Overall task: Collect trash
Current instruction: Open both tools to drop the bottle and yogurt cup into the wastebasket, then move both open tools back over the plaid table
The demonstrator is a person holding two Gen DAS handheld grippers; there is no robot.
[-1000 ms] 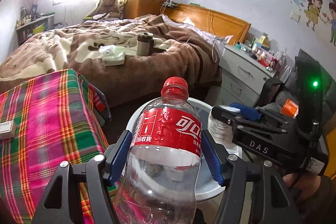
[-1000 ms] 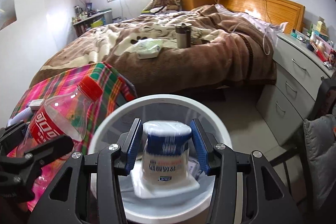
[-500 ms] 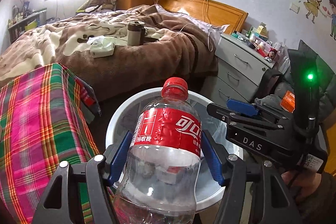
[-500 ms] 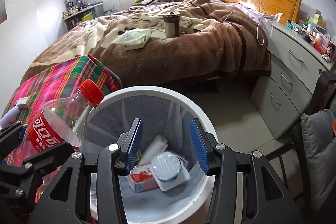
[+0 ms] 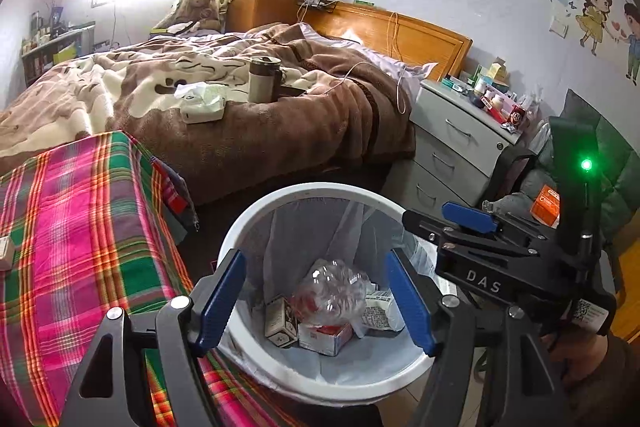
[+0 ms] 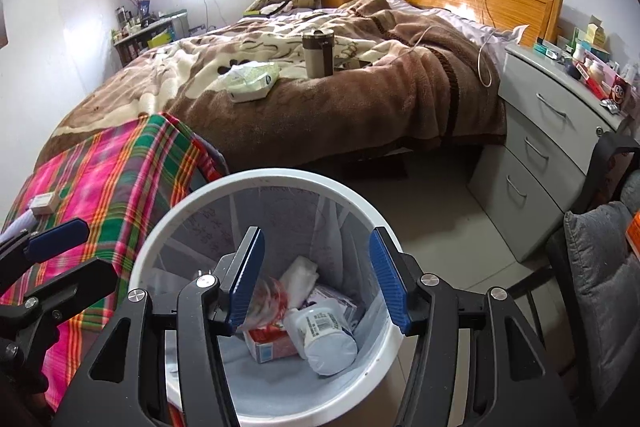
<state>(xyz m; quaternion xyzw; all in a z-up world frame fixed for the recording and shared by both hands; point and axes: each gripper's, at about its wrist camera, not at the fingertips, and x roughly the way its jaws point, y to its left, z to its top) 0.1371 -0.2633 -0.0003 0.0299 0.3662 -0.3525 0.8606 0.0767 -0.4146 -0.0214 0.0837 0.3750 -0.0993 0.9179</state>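
In the left wrist view, the left gripper (image 5: 316,303) hangs over the white trash bin (image 5: 256,227) in the lower middle of the frame. Its jaws are opening and nothing is between them. A clear plastic bottle (image 5: 330,291) with a red label lies inside the bin, on small cartons (image 5: 324,337). The right gripper (image 5: 468,227) enters from the right, over the bin rim.

In the right wrist view, the right gripper (image 6: 316,279) is also above the bin (image 6: 160,239), jaws opening and empty. Below them a white jar (image 6: 324,335) lies on its side in the bin. The left gripper (image 6: 56,239) is at the left edge, over a plaid cloth (image 6: 112,183).
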